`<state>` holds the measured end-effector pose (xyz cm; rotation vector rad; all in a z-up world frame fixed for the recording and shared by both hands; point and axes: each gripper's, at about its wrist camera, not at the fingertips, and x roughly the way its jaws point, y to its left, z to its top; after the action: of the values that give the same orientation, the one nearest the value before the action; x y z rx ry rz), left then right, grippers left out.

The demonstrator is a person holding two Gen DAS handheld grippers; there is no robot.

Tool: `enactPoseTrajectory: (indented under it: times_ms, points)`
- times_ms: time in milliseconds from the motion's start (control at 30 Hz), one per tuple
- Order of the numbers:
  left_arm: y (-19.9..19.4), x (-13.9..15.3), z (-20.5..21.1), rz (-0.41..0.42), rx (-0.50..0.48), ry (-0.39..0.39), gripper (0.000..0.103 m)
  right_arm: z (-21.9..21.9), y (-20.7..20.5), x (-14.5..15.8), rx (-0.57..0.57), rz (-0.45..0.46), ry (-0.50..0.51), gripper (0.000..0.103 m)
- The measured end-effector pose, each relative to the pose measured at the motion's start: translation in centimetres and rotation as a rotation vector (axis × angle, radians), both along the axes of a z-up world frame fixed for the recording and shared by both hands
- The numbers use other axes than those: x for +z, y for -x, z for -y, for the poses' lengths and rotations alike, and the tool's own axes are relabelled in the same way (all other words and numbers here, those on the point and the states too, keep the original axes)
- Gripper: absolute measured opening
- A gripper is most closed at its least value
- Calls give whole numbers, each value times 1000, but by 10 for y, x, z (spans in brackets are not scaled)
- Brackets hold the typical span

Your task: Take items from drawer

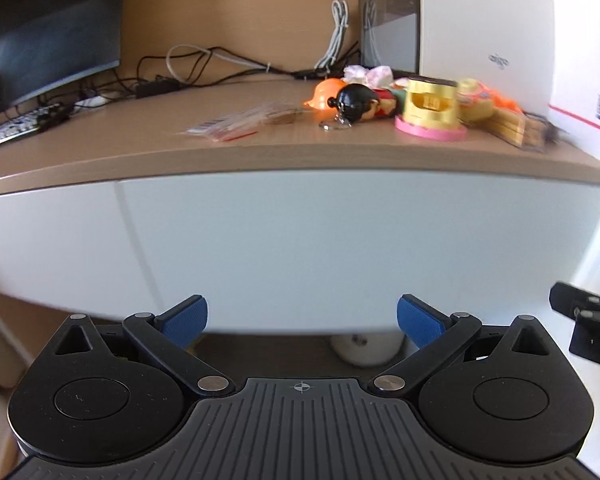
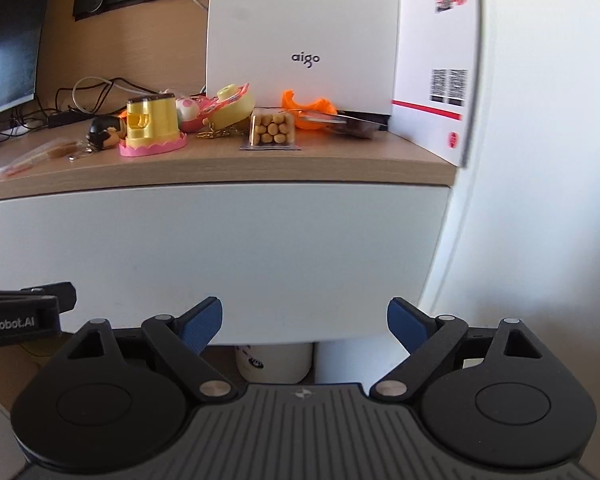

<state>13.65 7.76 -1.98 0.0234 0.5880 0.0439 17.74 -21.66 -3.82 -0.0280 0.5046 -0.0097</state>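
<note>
Flat white handleless drawer front sits shut directly under the wooden counter; left claw and right claw spread, empty; smooth, rigid panel, likely best gripped at its bottom edge.

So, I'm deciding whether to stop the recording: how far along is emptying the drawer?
Looks near finished. Done: small items sit on the desktop, among them a yellow toy, a black figurine and a clear snack box. The white drawer front looks closed. In hand: nothing; the left gripper and right gripper are open and empty. Left: unclear, since the drawer's inside is hidden.
</note>
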Motion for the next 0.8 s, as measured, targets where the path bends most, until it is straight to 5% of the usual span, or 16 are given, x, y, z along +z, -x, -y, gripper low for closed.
enactPoseTrajectory:
  times_ms: [367,800]
  points:
    - [91,56,17,-48,38,-13,103,18,96,47,-3,-79,-5,91]
    - [118,61,16,-44,50,-34,103,3,121,68,58,-78,30,91]
